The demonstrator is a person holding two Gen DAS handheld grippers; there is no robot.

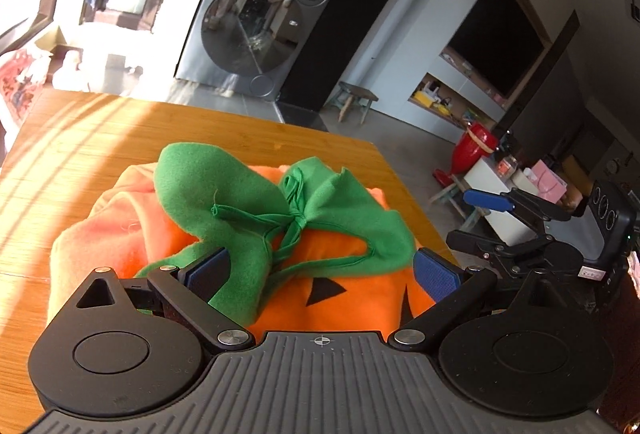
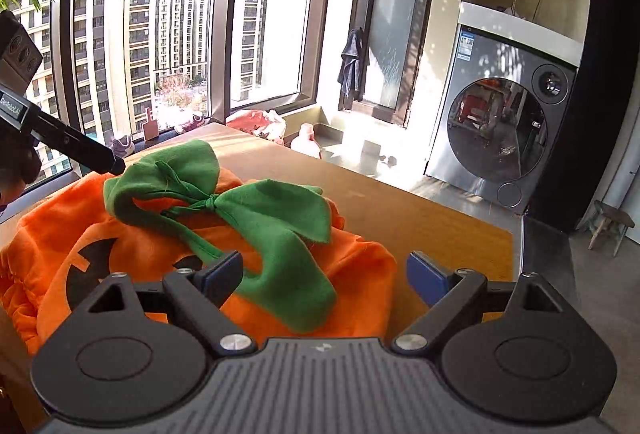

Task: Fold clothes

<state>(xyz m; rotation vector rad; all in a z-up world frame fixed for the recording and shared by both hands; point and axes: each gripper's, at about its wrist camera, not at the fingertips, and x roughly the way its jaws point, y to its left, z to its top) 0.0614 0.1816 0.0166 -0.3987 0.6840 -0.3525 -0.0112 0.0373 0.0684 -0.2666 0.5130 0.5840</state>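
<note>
An orange pumpkin costume (image 1: 352, 298) with black face shapes and a green tied collar (image 1: 224, 193) lies bunched on the wooden table (image 1: 100, 137). My left gripper (image 1: 322, 274) hovers just above its near edge, jaws wide apart, with the cloth below them and nothing pressed by the blue pads. My right gripper (image 2: 325, 274) stands open over the costume (image 2: 360, 274), and a flap of the green collar (image 2: 280, 218) lies under the gap. Each gripper shows in the other's view: the right gripper (image 1: 480, 220) off the table's right side, a left finger (image 2: 80, 149) at the far left.
The table's far edge (image 2: 460, 209) drops to a tiled floor with a washing machine (image 2: 504, 121) behind it. A small stool (image 1: 356, 99) and a low white bench with clutter (image 1: 504, 177) stand to the right. Windows (image 2: 140, 33) lie beyond the table.
</note>
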